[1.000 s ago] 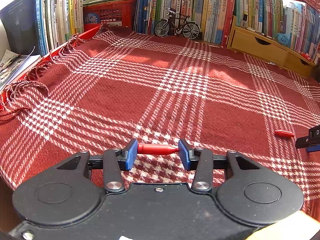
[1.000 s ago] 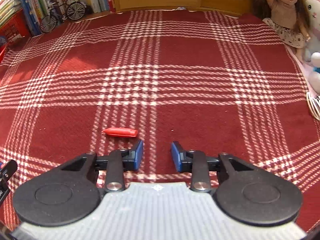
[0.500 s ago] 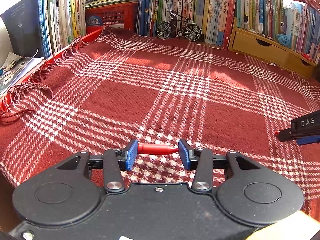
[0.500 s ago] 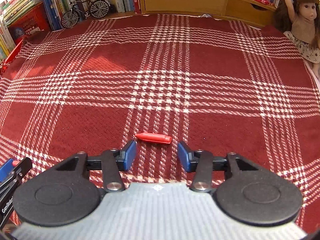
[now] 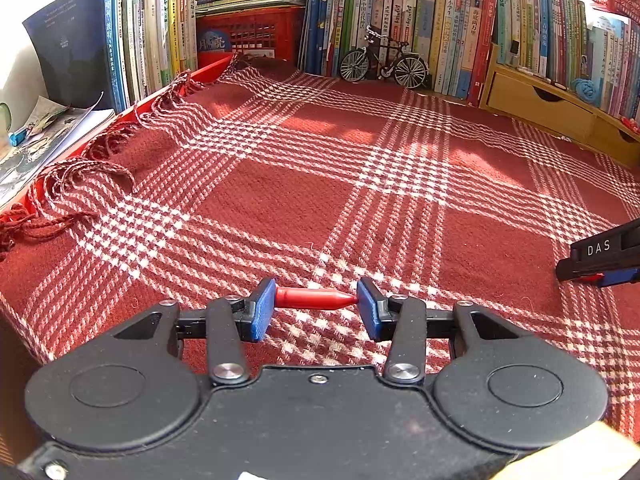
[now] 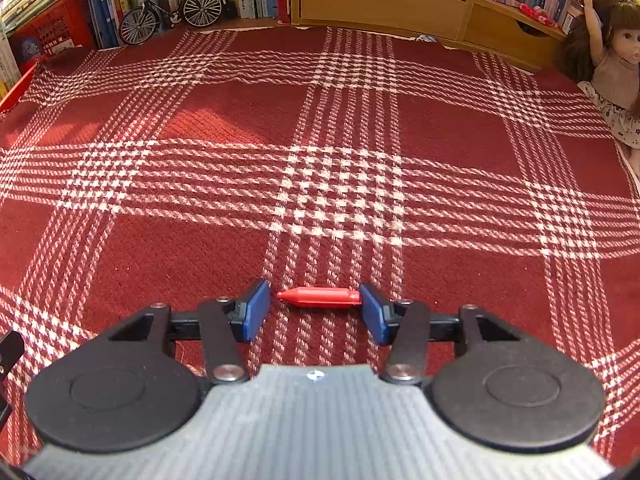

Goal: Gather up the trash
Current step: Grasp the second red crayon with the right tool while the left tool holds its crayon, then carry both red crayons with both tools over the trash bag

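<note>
A small red pointed plastic piece [image 5: 314, 298] is clamped lengthwise between the blue pads of my left gripper [image 5: 316, 306], just above the red plaid blanket [image 5: 360, 184]. A second red pointed piece [image 6: 320, 297] lies on the blanket between the fingers of my right gripper [image 6: 314, 310]. That gripper is open: the blunt end of the piece is at the right pad [image 6: 372, 312], and a small gap separates its tip from the left pad. In the left wrist view the right gripper's black finger [image 5: 600, 258] enters at the right edge.
Rows of books [image 5: 440, 28] and a model bicycle [image 5: 384, 62] line the far side. A wooden drawer unit [image 6: 380, 4] stands beyond the blanket and a doll [image 6: 612, 64] sits at its right edge. The blanket's fringe [image 5: 92, 172] and loose papers [image 5: 36, 136] lie at the left.
My right gripper has shifted until the second red piece, earlier ahead and to its left, lies between its fingers. The left gripper keeps its hold on the first piece.
</note>
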Demonstrator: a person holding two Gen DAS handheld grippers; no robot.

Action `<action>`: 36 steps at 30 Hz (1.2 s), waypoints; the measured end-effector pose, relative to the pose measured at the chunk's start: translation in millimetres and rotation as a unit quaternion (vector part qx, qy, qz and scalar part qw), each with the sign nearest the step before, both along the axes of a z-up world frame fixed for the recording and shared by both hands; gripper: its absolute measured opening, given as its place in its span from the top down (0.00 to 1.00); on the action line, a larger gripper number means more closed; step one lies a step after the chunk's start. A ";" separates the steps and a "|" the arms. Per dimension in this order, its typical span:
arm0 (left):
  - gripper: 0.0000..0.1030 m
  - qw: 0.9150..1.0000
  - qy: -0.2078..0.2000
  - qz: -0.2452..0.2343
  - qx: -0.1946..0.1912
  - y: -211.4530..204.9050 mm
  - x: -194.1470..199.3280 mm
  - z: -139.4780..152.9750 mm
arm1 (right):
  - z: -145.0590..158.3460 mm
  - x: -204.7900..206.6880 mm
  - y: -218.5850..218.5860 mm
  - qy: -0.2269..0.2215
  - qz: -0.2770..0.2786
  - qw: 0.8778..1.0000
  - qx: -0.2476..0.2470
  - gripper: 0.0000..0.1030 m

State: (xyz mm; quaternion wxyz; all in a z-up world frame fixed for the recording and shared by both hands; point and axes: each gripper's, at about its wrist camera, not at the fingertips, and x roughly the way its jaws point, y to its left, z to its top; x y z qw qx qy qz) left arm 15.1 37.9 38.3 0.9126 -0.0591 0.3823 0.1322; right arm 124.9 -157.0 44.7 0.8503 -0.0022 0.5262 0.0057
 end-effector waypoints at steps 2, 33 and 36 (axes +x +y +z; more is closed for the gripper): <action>0.59 1.000 0.000 0.000 0.000 0.7 -0.3 -0.1 | 0.2 -0.9 0.8 -0.002 0.007 1.000 -0.002 0.50; 0.59 0.996 0.025 -0.071 -0.037 2.8 -119.8 17.7 | 34.2 -154.0 26.7 0.010 0.046 0.996 0.075 0.52; 0.59 0.995 0.042 -0.078 -0.037 6.3 -140.5 13.5 | 32.3 -178.5 33.7 0.015 0.051 0.996 0.078 0.52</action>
